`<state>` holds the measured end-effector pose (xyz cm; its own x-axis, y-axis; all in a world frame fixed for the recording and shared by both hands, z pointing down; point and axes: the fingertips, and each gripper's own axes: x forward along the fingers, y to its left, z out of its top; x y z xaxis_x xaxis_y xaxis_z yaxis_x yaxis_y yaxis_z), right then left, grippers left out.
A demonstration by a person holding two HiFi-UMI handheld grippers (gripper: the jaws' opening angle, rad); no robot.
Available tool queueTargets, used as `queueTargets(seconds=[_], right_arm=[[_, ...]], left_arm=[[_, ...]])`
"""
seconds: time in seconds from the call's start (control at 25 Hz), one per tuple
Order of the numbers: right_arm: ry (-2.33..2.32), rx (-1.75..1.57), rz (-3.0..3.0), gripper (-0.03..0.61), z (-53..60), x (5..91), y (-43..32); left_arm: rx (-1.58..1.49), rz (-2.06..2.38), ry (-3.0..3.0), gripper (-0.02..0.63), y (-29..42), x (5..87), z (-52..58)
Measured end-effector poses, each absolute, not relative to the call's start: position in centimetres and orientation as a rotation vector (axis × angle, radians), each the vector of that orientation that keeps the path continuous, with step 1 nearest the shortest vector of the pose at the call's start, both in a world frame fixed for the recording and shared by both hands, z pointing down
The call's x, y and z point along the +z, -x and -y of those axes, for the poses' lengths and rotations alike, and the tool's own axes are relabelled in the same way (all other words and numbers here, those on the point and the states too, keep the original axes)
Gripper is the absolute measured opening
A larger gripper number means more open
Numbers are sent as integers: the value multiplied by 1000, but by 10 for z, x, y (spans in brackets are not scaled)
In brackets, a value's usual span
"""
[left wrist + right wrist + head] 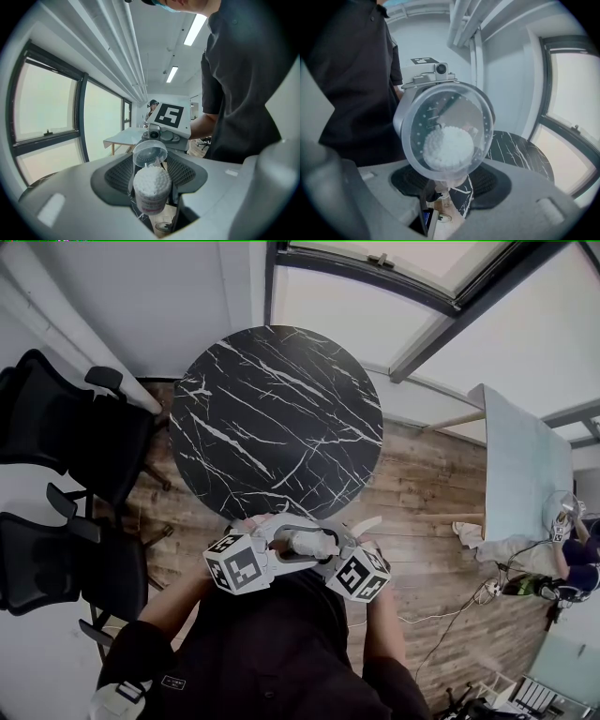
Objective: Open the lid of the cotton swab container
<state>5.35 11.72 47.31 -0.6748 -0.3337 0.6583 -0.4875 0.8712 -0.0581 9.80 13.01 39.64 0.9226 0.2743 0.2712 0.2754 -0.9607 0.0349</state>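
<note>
Clamping the cotton swab container in the left gripper steadies it, so the right gripper, closed on the clear lid, can part them; lid already off the swabs, held short of the worktop.

My feeds are bright and even: daylight blows the windows out nearly to white, and ceiling strip lights glare. Both gripper views bend hard at the edges, corners black. The clear lid looks soft up close; the cotton swab container is sharp. Shadows are faint.
</note>
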Motion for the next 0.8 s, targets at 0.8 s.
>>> queueTargets(seconds=[0.8], right_arm=[[-576, 307, 2364, 247, -122, 477, -52]], left_arm=[[-442, 460, 3087, 238, -104, 400, -134]])
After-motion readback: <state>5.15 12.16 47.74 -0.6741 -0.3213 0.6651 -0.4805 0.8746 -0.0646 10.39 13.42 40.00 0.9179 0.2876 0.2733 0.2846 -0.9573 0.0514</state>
